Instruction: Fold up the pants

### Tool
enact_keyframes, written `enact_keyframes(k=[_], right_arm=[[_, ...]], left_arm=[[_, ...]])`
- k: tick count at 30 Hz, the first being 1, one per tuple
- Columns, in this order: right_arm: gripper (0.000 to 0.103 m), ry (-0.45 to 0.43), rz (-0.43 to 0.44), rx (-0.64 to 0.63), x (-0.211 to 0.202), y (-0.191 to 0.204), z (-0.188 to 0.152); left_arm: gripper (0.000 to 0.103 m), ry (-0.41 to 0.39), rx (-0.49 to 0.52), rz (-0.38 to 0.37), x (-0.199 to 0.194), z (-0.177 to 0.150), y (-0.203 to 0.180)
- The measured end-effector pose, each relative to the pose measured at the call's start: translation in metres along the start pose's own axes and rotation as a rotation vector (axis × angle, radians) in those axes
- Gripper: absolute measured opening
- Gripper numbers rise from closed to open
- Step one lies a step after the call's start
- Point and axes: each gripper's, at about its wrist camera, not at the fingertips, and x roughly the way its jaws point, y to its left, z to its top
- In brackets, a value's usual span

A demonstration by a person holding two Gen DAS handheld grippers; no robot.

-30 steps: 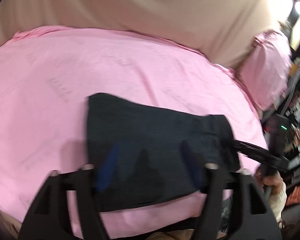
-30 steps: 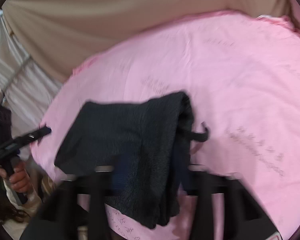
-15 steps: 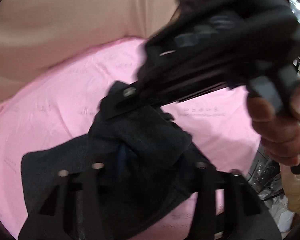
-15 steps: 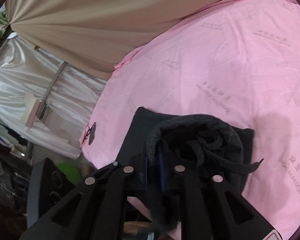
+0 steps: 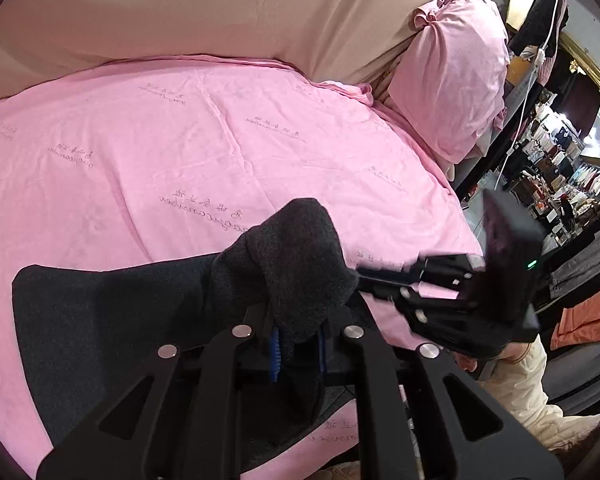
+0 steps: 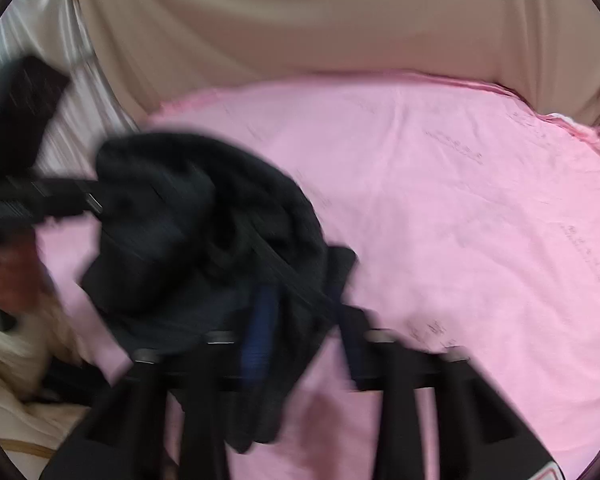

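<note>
Pants: dark pants [image 5: 148,320] low and centre in the left view, part flat on the pink bed [image 5: 180,140], one end bunched up.
Left gripper [image 5: 296,354]: fingers pinched on that bunch.
Right gripper [image 6: 304,320]: blurred; fingers partly apart, cloth between them, hold uncertain.
Tip: carry both corners level, lay them edge to edge.

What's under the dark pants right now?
Pink bedsheet lies under the dark pants; left gripper pinches a raised bunch. Whatever lies beneath the flat part is hidden.
</note>
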Motion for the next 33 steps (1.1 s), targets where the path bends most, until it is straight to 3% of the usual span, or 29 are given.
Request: enact_keyframes(k=[4,6,7,8,9,10,12,13,14,16,17,20,23,24,25,26,27,28,29,30,31,32,33], right_arm=[[0.000,-0.017,0.102,-0.030,-0.022,0.008,-0.004],[0.000,-0.089,0.076,-0.063,-0.031,0.010,-0.002],[0.008,-0.110,0.052,-0.077,-0.032,0.014,-0.001],[0.031,-0.111,0.029,-0.092,-0.032,0.014,0.000],[0.042,-0.114,0.013,-0.111,-0.030,0.015,0.003],[0.045,-0.114,0.014,-0.126,-0.026,0.016,0.005],[0.042,-0.071,0.028,-0.144,-0.012,0.014,0.009],[0.029,-0.048,0.026,-0.145,-0.005,0.014,0.010],[0.001,-0.008,0.019,-0.134,0.004,0.010,0.011],[0.003,0.045,0.017,-0.114,0.011,0.007,0.007],[0.003,0.049,0.052,-0.112,0.008,0.010,0.003],[0.003,0.046,0.268,-0.002,-0.002,0.018,-0.004],[0.003,0.011,0.550,0.194,0.008,0.011,-0.006],[0.004,0.008,0.604,0.288,0.022,0.003,-0.008],[0.006,0.014,0.586,0.349,0.037,-0.005,-0.009],[0.015,0.027,0.507,0.375,0.052,-0.012,-0.013],[0.016,0.046,0.451,0.387,0.061,-0.018,-0.016],[0.008,0.053,0.454,0.401,0.062,-0.023,-0.020],[0.011,0.043,0.486,0.411,0.055,-0.029,-0.025],[0.016,0.016,0.503,0.418,0.037,-0.037,-0.031],[0.032,-0.022,0.489,0.420,0.019,-0.045,-0.036],[0.043,-0.059,0.447,0.413,0.000,-0.053,-0.042],[0.045,-0.096,0.385,0.400,-0.020,-0.062,-0.049]], left_arm=[[0.012,-0.011,0.001,0.004,-0.004,0.004,-0.005],[0.012,-0.016,0.003,0.008,-0.006,0.008,-0.006],[0.012,-0.017,0.003,0.010,-0.006,0.008,-0.006],[0.012,-0.017,0.004,0.012,-0.006,0.009,-0.006],[0.012,-0.015,0.007,0.016,-0.005,0.009,-0.007],[0.012,-0.013,0.010,0.019,-0.004,0.008,-0.008],[0.012,-0.010,0.019,0.021,-0.003,0.008,-0.010],[0.012,-0.008,0.020,0.021,-0.002,0.008,-0.011],[0.012,-0.009,0.020,0.021,-0.002,0.008,-0.011],[0.012,-0.006,0.015,0.018,-0.001,0.008,-0.011],[0.012,-0.005,0.012,0.014,-0.001,0.008,-0.011],[0.012,-0.008,0.018,0.012,-0.002,0.009,-0.011],[0.012,-0.013,0.024,0.002,-0.004,0.010,-0.012],[0.012,-0.014,0.025,0.002,-0.003,0.010,-0.013],[0.012,-0.013,0.026,0.003,-0.002,0.010,-0.014],[0.012,-0.005,0.024,0.010,0.001,0.009,-0.014],[0.013,0.002,0.024,0.011,0.003,0.008,-0.015],[0.013,0.012,0.024,0.000,0.006,0.007,-0.015],[0.013,0.031,0.024,-0.016,0.009,0.004,-0.017],[0.014,0.048,0.036,-0.029,0.013,0.000,-0.021],[0.017,0.057,0.058,-0.027,0.016,-0.006,-0.026],[0.018,0.070,0.082,-0.024,0.021,-0.011,-0.031],[0.019,0.089,0.106,-0.027,0.030,-0.018,-0.038]])
